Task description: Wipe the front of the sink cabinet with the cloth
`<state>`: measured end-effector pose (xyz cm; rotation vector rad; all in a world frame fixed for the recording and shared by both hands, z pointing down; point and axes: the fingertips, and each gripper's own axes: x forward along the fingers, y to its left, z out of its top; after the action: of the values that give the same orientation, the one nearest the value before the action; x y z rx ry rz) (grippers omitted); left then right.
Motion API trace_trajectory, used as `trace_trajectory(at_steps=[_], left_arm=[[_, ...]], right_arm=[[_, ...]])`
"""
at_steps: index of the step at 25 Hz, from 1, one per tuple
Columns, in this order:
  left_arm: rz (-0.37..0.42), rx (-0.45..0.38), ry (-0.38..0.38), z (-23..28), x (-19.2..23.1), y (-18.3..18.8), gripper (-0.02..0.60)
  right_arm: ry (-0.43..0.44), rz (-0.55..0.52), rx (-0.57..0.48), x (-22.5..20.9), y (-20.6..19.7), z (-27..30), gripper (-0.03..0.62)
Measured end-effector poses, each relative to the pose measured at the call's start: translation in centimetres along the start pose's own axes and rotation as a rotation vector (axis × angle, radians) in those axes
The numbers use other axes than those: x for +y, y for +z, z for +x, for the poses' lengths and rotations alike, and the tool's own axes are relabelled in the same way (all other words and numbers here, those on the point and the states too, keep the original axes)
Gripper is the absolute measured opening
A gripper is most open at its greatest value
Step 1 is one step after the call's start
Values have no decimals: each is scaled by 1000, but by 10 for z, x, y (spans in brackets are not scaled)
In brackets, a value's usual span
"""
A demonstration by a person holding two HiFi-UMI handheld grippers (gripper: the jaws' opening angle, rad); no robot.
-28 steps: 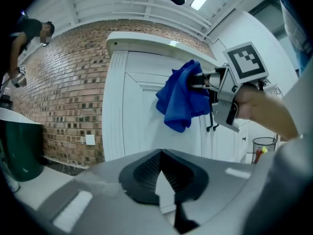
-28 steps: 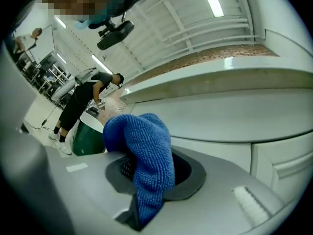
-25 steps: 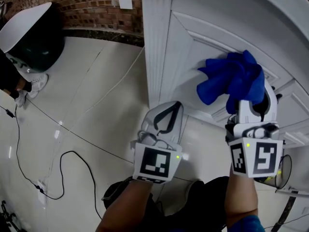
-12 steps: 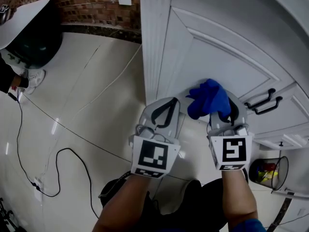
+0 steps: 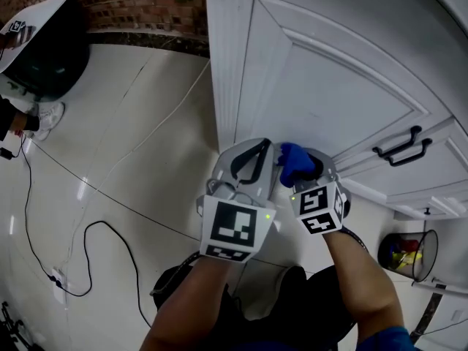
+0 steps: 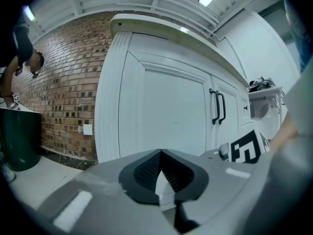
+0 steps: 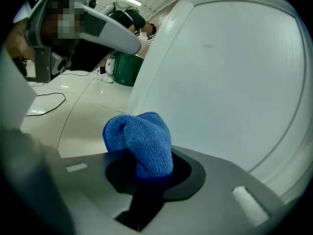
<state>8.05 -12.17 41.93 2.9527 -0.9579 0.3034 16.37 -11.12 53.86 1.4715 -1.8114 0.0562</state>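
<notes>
The right gripper [image 5: 307, 167] has its tongs clamped on the blue cloth [image 5: 293, 161], which bunches out in a rounded wad past the jaw tips [image 7: 142, 143]. The cloth sits low on the white sink cabinet [image 5: 329, 86], at the bottom edge of the left door [image 7: 230, 72] near its lower left corner; whether it presses on the panel is not clear. The left gripper [image 5: 256, 156] hangs just beside it, to its left, tongs closed together with nothing between them [image 6: 161, 153], pointing at the same door. Two black handles [image 5: 398, 148] lie further right. A black cable [image 5: 110, 240] trails over the pale floor [image 5: 131, 159].
</notes>
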Motion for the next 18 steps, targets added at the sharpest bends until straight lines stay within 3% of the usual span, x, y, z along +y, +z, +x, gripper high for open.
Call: trace_trajectory(at_steps=[7,12,15,18], left_arm=[[-6,-2,-4,2,-1,1,5],[-23,-4,-7,0,1,2,5],[-20,-21,1,-5,1,10,5],[0,-65,29,-12,4,21,5]], right_arm=[[93,30,85,18,-23,17,78],[150,119,44,20,-4,-4,78],[105,137,-141,5,48,-43,78],[-65,162,-460,-29,118,-97,78]])
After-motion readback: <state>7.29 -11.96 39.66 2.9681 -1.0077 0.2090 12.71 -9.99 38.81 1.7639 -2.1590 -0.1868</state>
